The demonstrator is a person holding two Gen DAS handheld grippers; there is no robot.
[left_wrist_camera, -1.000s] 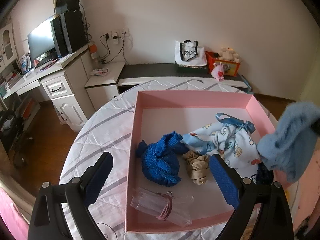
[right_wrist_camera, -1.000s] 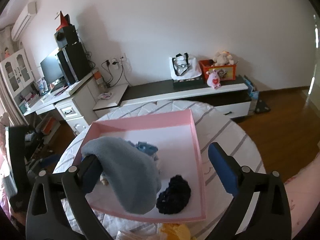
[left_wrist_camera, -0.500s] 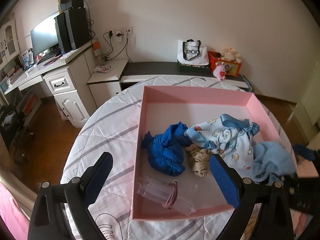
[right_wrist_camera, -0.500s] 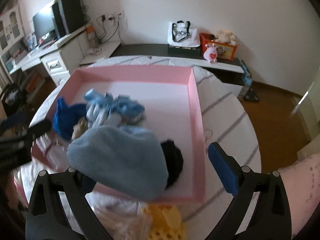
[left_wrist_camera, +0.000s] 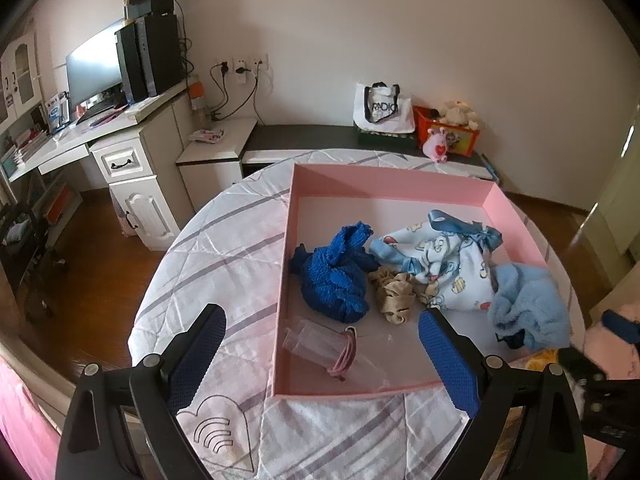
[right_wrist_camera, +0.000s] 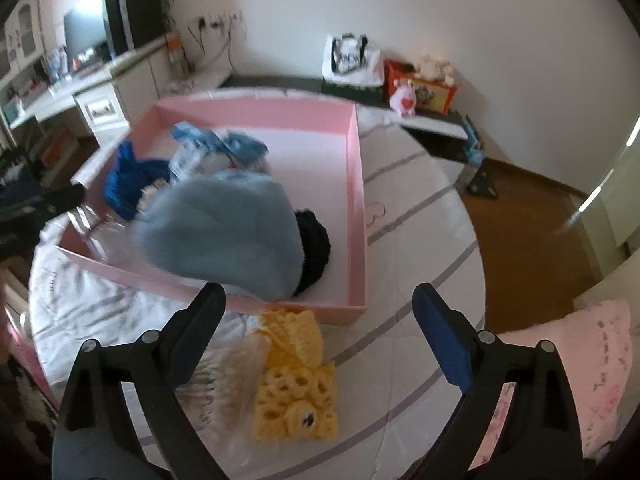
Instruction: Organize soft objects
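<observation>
Both grippers were held wide open and empty: the left gripper (left_wrist_camera: 320,356) hung over the near left corner of the pink box (left_wrist_camera: 390,180), the right gripper (right_wrist_camera: 320,328) above the yellow knit (right_wrist_camera: 296,384) lying on the table (right_wrist_camera: 400,360) just outside the box. The fleece (right_wrist_camera: 224,232) rested inside, draped on the black knit (right_wrist_camera: 316,248) and close to the near wall. 2 risks were judged: the fleece could spill over that wall if brushed, and the netted yellow knit could snag on a finger or drag the pale fabric (right_wrist_camera: 224,372) touching it. Motion blur limited detail.
</observation>
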